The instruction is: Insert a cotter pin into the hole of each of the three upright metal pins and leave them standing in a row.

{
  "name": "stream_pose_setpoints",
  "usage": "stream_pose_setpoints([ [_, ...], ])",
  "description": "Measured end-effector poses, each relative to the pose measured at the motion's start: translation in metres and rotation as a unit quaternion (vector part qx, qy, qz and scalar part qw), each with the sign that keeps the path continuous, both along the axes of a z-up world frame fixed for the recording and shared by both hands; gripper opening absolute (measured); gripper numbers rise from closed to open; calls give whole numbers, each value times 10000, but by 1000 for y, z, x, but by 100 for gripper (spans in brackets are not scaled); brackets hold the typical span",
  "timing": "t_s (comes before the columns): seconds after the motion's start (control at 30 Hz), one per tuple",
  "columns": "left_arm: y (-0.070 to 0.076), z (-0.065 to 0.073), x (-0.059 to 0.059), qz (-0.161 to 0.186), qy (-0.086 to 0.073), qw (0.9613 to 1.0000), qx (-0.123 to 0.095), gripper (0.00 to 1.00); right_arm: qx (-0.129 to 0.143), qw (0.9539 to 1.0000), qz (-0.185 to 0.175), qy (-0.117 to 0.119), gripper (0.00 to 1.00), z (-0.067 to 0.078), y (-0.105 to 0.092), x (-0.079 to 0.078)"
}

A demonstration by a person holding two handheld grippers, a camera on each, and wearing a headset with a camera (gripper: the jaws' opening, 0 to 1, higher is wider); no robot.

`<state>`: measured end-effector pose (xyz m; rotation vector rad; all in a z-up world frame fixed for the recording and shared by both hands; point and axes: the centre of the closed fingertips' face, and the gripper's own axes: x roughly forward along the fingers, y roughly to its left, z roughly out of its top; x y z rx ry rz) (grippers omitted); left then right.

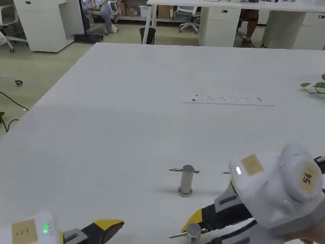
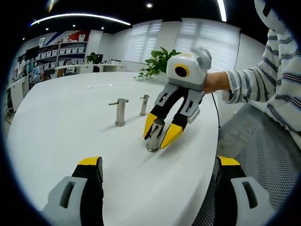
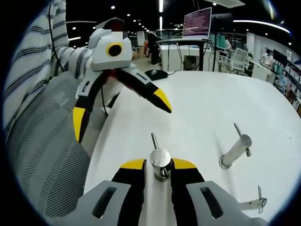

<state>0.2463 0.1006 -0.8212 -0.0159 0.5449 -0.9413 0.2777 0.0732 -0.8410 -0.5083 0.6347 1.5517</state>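
Right gripper (image 3: 159,165) clenched on near pin (image 3: 160,157), upright, cotter (image 3: 153,139) already through. Left gripper (image 2: 159,162) gaping, empty, facing it, farther off.

Head view: high above the table's (image 1: 127,101) near edge, facing forward and down; standing pin (image 1: 186,180) at 6 o'clock, fairly near.
Left gripper view: low over the tabletop, facing the right gripper (image 2: 159,137) close ahead at 12 o'clock.
Right gripper view: tight on the gripped pin (image 3: 160,162) between its own jaws, left gripper (image 3: 122,122) at 11 o'clock.
The gripper views face each other; all three share the standing pin.
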Motion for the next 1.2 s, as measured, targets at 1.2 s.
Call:
stream_pose_setpoints([
  [1.2,-9,1,-14,-149,104,9997,166,99,280,9993,139,-194,14,3,2,3],
])
